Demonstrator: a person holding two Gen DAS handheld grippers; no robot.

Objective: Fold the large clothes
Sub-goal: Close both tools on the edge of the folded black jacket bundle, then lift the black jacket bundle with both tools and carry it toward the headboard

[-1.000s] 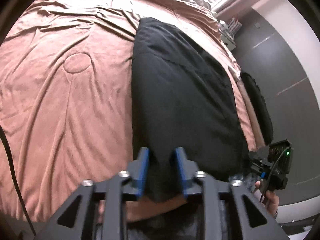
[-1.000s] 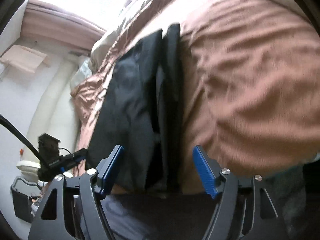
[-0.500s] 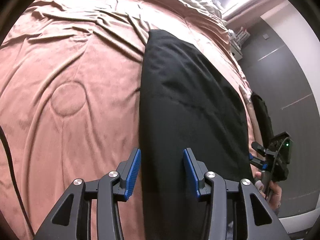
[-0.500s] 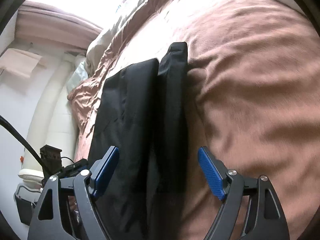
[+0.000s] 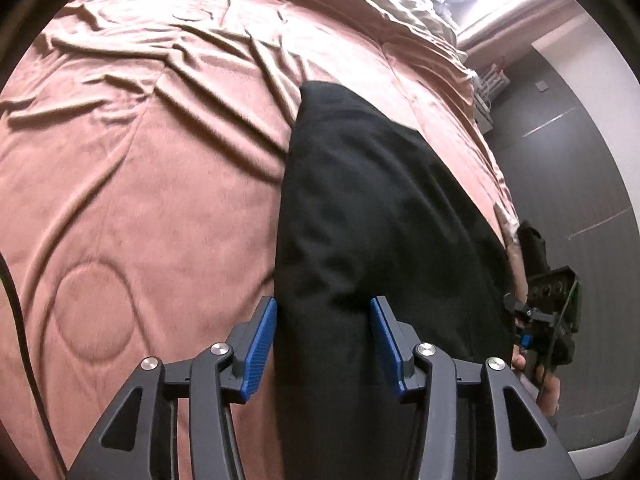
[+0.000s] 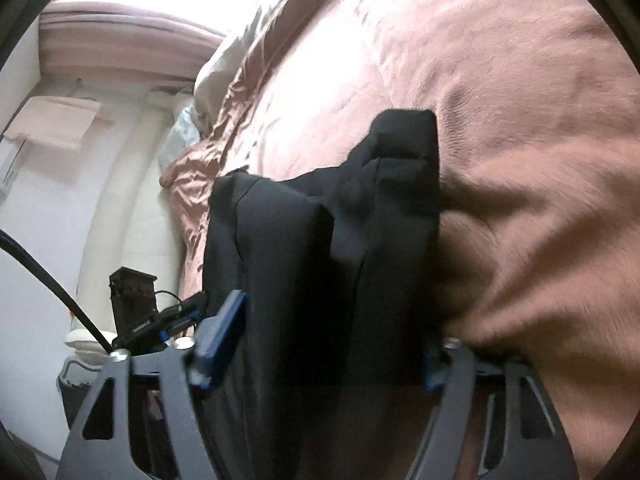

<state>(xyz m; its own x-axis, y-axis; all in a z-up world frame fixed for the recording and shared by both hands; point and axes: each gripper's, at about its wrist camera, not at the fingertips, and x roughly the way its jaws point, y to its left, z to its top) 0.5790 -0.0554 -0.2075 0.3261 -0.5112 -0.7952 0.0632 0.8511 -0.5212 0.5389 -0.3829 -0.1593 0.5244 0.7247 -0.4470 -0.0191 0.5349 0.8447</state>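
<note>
A black garment [image 5: 372,216], folded lengthwise into a long strip, lies on the pink-brown bedspread [image 5: 152,168]. My left gripper [image 5: 324,340] is open, its blue pads either side of the garment's near left edge, nothing gripped. In the right wrist view the garment [image 6: 320,248] lies in layered folds between the wide-open fingers of my right gripper [image 6: 320,344]. Its right pad is mostly hidden behind the cloth and a bulge of bedspread. The other gripper shows at the frame edge in each view [image 5: 548,312] [image 6: 136,308].
The bedspread [image 6: 500,80] is wrinkled and bulges beside the right gripper. A beige duvet [image 5: 400,0] lies at the bed's far end. A dark wall [image 5: 568,152] and a small rack [image 5: 488,84] stand right of the bed. A black cable [image 6: 52,284] hangs at left.
My left gripper let go of the garment's near end and opened wide. Both grippers moved forward over the bed. The garment's far end has bunched up closer to the right gripper.
</note>
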